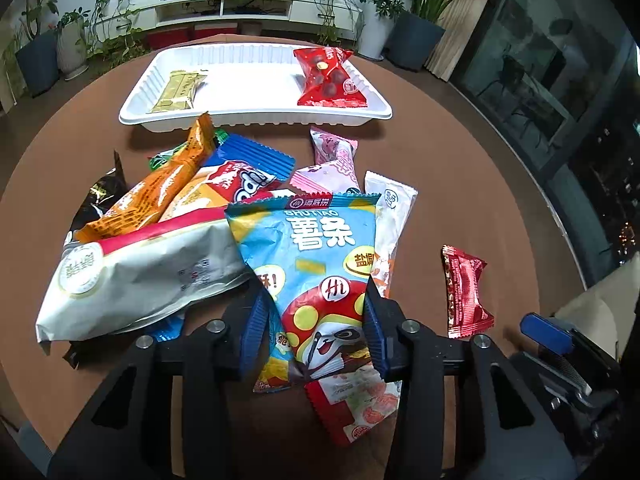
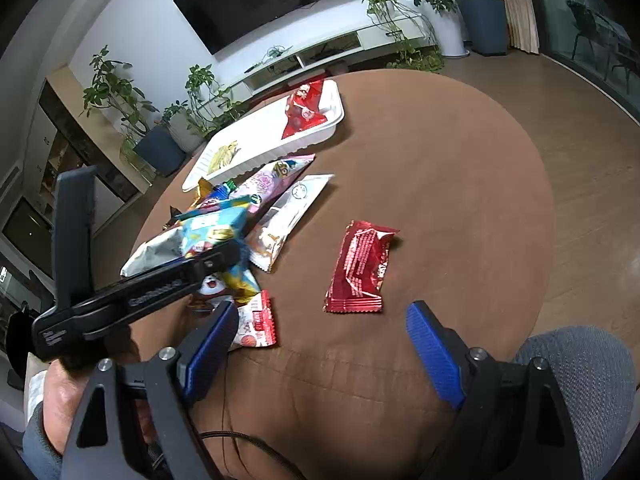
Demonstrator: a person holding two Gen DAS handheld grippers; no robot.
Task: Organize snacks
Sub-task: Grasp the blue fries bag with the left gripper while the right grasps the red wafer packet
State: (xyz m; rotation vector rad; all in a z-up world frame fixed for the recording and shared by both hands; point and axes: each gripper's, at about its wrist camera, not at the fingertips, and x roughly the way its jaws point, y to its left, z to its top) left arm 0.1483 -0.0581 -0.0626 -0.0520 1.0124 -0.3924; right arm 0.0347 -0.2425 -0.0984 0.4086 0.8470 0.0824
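My left gripper is shut on a light-blue fries packet with a mushroom cartoon, held over a pile of snack packets on the round brown table. The packet also shows in the right wrist view. A white tray at the far side holds a gold bar and a red candy bag. My right gripper is open and empty, just short of a small red packet lying alone on the table.
A white long packet and pink packets lie between pile and tray. A red-and-white packet lies near my right gripper's left finger. Potted plants and a TV cabinet stand beyond the table.
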